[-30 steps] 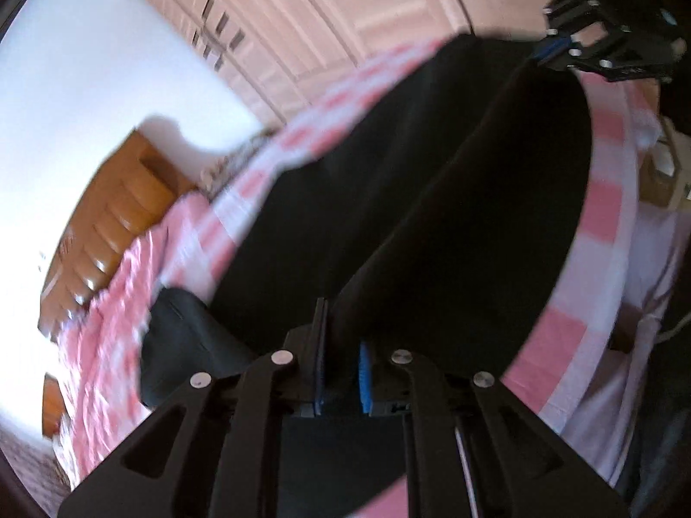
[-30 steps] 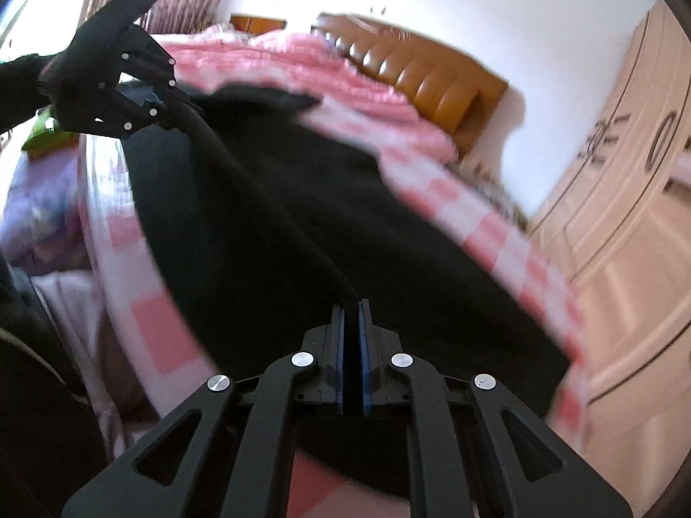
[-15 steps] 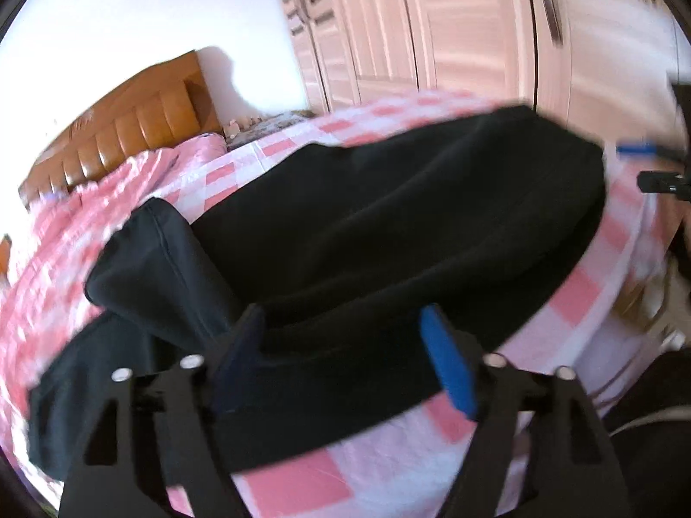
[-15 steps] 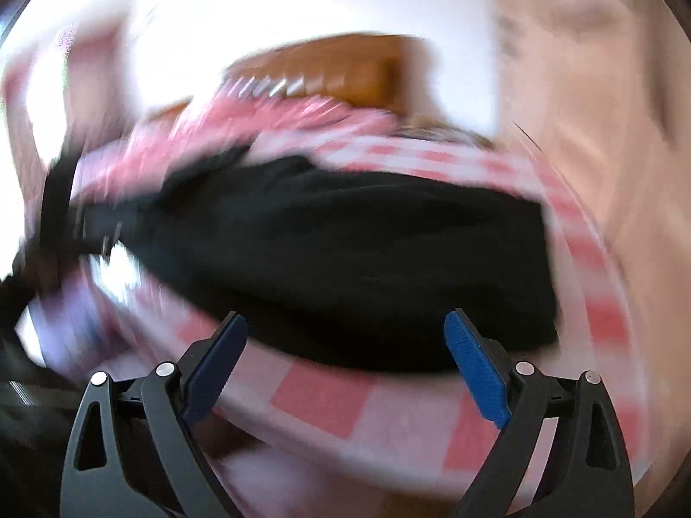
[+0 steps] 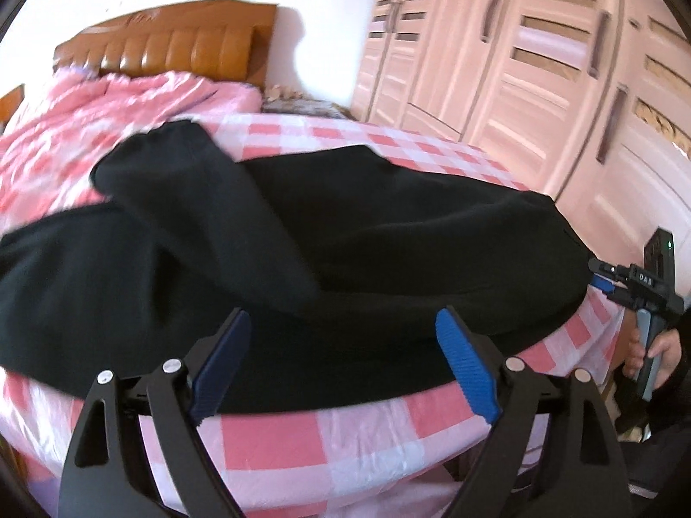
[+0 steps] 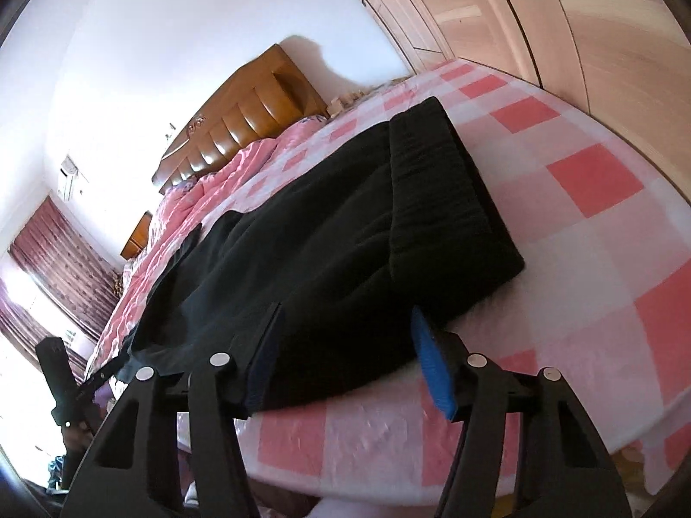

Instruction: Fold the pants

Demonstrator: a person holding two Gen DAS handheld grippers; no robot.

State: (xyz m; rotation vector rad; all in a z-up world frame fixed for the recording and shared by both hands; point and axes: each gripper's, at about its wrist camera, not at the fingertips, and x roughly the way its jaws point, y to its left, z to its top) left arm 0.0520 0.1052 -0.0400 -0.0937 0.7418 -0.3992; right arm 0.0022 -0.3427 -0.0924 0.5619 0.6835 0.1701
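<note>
Black pants [image 5: 345, 241] lie along the near edge of a bed with a pink and white checked sheet [image 5: 345, 440]. One leg is folded over and points up-left [image 5: 181, 190]. In the right wrist view the pants [image 6: 345, 250] lie flat with the ribbed waistband [image 6: 445, 198] at the right end. My left gripper [image 5: 343, 362] is open and empty, just in front of the pants' near edge. My right gripper [image 6: 345, 354] is open and empty at the waistband end; it also shows in the left wrist view [image 5: 604, 285].
A brown padded headboard [image 5: 172, 43] and a pink quilt [image 5: 86, 129] are at the far end of the bed. Pink wardrobe doors [image 5: 540, 64] stand along the right side. Dark red curtains [image 6: 56, 267] hang at a window.
Both grippers were shut on the pants a second ago, holding them up. They have let go and opened, and the pants now lie flat on the bed.
</note>
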